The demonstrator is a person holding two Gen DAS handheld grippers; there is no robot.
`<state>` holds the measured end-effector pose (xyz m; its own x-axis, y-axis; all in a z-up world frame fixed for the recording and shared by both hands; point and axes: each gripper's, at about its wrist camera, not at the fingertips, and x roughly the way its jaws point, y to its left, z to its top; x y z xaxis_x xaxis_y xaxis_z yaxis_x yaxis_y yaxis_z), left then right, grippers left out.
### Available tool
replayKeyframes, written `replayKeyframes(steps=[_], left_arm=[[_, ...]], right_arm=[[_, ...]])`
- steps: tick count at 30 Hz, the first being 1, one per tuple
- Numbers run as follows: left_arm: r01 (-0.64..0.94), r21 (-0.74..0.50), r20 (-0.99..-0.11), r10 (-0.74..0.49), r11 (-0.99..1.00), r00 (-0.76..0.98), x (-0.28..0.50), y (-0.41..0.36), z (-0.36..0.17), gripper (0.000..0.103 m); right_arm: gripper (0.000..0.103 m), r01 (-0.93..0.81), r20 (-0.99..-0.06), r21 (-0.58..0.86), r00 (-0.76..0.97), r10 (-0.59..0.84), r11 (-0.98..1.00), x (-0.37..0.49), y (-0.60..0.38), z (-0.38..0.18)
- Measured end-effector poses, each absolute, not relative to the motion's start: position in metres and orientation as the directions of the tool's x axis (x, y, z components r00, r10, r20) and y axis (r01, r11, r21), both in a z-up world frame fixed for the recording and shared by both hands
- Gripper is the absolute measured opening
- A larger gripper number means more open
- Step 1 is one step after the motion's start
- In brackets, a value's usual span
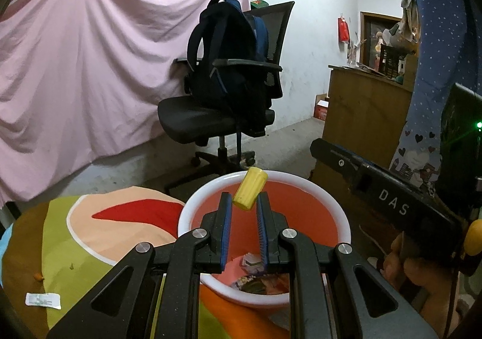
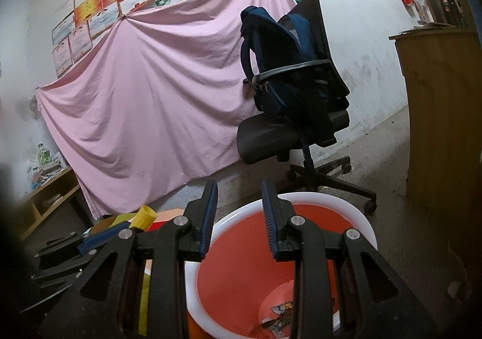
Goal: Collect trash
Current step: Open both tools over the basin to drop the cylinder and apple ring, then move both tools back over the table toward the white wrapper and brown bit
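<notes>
On my left wrist view, the left gripper (image 1: 244, 203) sits over the bin (image 1: 192, 206), a red bucket with a white rim, and right at its fingertips is a small yellow cylinder (image 1: 250, 192). Its long axis is tilted, the far end pointing up toward one o'clock, the near flat end down toward seven o'clock. The blue pads (image 1: 226, 227) stand narrowly apart with the cylinder's lower end between their tips; I cannot tell whether they pinch it or it is loose between them. It hangs above the bin's open mouth, toward the far rim.

Down at the bottom of the bin lie some crumpled wrappers (image 1: 256, 275). At nine o'clock from the bin spreads a colourful cloth (image 1: 90, 233), and on it, down at eight o'clock, lies a small white packet (image 1: 43, 300).

At three o'clock I see my right gripper's body with a hand (image 1: 418, 266) round its grip.

On the right wrist view, the right gripper (image 2: 240, 188) stands wide apart with nothing between its fingers, hovering over the bin's near rim. The yellow cylinder shows at nine o'clock, at the left gripper's blue tip.

Behind, at twelve o'clock, an office chair (image 1: 211, 119) carries a dark blue backpack (image 1: 229, 62), with a pink sheet (image 1: 90, 68) draped on the wall.
</notes>
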<state>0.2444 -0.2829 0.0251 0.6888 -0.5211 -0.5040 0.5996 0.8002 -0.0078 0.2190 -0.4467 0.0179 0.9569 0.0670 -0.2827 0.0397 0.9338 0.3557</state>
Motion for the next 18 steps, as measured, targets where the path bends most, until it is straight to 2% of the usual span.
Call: replayKeyframes(steps=[15, 17, 18], left_arm=[[0.568, -0.062, -0.505, -0.517, 0.821, 0.691, 0.25, -0.265, 0.026, 0.014], [0.552, -0.073, -0.498, -0.51, 0.83, 0.701, 0.25, -0.259, 0.028, 0.017], [0.544, -0.077, -0.493, -0.506, 0.836, 0.708, 0.25, -0.255, 0.03, 0.022]], right_arm=[[0.06, 0.04, -0.282, 0.357, 0.957, 0.067, 0.933, 0.219, -0.446, 0.017], [0.06, 0.034, -0.28, 0.356, 0.957, 0.071, 0.934, 0.219, -0.444, 0.016], [0.06, 0.032, -0.278, 0.354, 0.958, 0.073, 0.935, 0.219, -0.443, 0.017]])
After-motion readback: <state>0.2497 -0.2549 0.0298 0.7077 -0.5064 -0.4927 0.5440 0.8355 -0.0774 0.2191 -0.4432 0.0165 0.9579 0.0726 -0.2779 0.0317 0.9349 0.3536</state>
